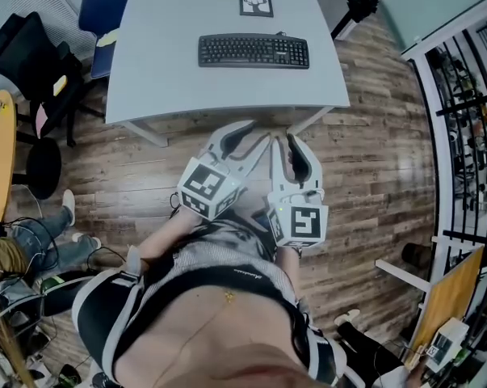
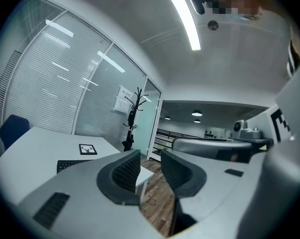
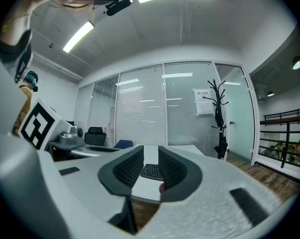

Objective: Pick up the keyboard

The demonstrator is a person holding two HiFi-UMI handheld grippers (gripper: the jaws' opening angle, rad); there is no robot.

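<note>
The keyboard [image 1: 253, 52], at twelve o'clock on the bench [image 1: 170, 79] and well ahead of the left gripper [image 1: 247, 140] and right gripper [image 1: 285, 148], whose fingers stand slightly apart and empty, looks light and stiff: best pinched at its short ends.
</note>
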